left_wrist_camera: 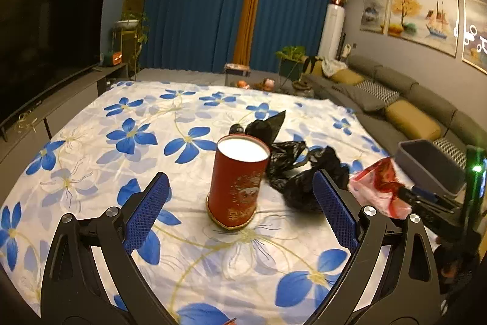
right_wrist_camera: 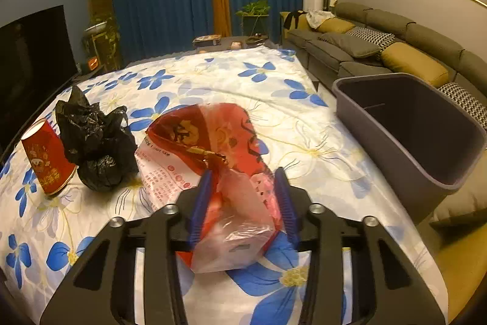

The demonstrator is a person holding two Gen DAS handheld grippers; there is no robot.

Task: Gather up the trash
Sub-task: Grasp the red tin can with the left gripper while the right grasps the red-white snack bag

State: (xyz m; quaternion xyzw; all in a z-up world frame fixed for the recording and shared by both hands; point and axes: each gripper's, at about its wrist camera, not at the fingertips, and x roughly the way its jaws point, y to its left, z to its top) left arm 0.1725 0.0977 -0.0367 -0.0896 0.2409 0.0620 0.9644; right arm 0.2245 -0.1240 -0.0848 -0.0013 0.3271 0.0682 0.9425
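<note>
A red paper cup (left_wrist_camera: 237,181) stands upright on the flowered cloth, straight ahead of my left gripper (left_wrist_camera: 240,191), which is open and empty with the cup just beyond its fingertips. A crumpled black plastic bag (left_wrist_camera: 298,172) lies behind and right of the cup. My right gripper (right_wrist_camera: 243,188) is closed on a red and white plastic bag (right_wrist_camera: 213,160), held just above the cloth. The cup (right_wrist_camera: 47,160) and black bag (right_wrist_camera: 97,142) show at the left in the right wrist view. A grey bin (right_wrist_camera: 426,136) stands open at the table's right edge.
The flowered tablecloth (left_wrist_camera: 121,142) covers a large table. A grey sofa (right_wrist_camera: 380,51) with cushions runs along the right. A TV (left_wrist_camera: 45,44) on a low stand is at the left. Blue curtains and plants are at the back.
</note>
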